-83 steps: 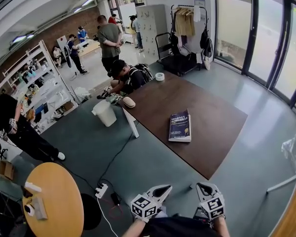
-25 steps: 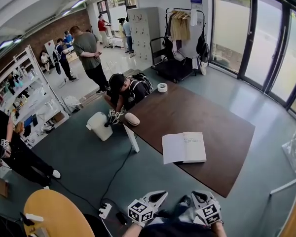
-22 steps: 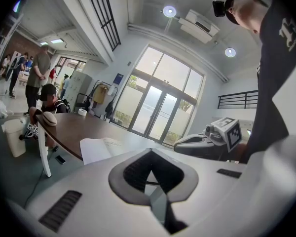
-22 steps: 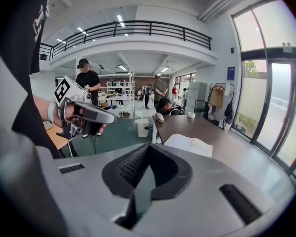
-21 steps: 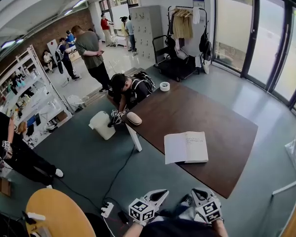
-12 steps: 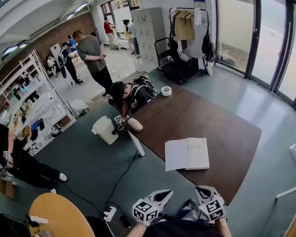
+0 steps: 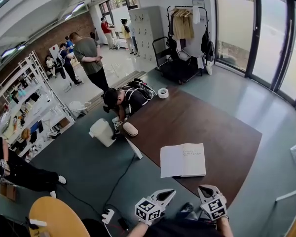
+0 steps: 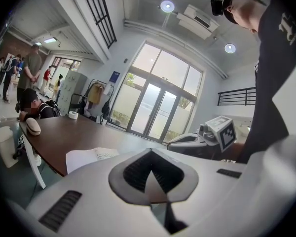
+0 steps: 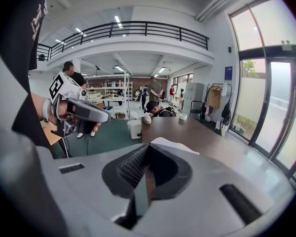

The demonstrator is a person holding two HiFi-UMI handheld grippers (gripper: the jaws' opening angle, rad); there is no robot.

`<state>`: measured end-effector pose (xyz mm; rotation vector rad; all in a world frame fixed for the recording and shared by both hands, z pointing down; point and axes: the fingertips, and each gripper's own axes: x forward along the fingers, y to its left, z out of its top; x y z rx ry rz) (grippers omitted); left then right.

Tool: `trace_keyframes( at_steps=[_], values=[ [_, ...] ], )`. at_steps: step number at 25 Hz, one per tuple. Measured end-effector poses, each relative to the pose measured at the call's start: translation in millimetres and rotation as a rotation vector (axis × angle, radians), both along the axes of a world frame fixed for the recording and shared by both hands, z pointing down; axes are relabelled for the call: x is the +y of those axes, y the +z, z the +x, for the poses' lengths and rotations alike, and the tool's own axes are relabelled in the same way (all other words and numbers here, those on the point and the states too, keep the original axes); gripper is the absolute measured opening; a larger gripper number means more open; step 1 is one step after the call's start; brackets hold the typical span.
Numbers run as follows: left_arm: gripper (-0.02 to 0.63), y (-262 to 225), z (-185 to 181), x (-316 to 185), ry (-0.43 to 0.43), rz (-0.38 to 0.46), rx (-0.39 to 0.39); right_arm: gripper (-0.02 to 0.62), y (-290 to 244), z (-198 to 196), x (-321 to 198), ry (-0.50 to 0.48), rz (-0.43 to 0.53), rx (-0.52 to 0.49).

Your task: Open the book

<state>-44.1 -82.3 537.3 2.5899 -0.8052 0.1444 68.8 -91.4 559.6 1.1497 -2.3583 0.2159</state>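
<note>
The book (image 7: pixel 182 160) lies open on the brown table (image 7: pixel 222 127) near its front edge, white pages up. Both grippers hang low by the person's body, short of the table and touching nothing. My left gripper (image 7: pixel 170 193) is shut and empty. My right gripper (image 7: pixel 204 189) is shut too, with nothing in it. In the left gripper view the book (image 8: pixel 91 155) shows beyond the closed left gripper (image 8: pixel 150 154), with the right gripper (image 8: pixel 202 139) beside it. The right gripper view shows the book (image 9: pixel 172 144) just past the right gripper (image 9: pixel 147 149), and the left gripper (image 9: pixel 84 110) at the left.
A tape roll (image 7: pixel 163 93) and a beige oval object (image 7: pixel 130 129) lie on the table's far side, where a person (image 7: pixel 121 98) crouches. A white bucket (image 7: pixel 102 132) stands on the floor. A round wooden table (image 7: pixel 54 218) and a power strip (image 7: pixel 108 214) are at the lower left.
The book lay closed with its blue cover up in the earliest frame and has lain open since one second ago. Both grippers stay shut near the body while the view drifts.
</note>
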Motion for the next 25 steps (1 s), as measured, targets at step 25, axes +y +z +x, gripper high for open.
trace_keyframes(
  at_steps=[25],
  values=[
    [0.006,0,37,-60,-0.029,-0.009,-0.034,-0.012,1,29,-73,-0.053,-0.006,-0.023]
  ],
)
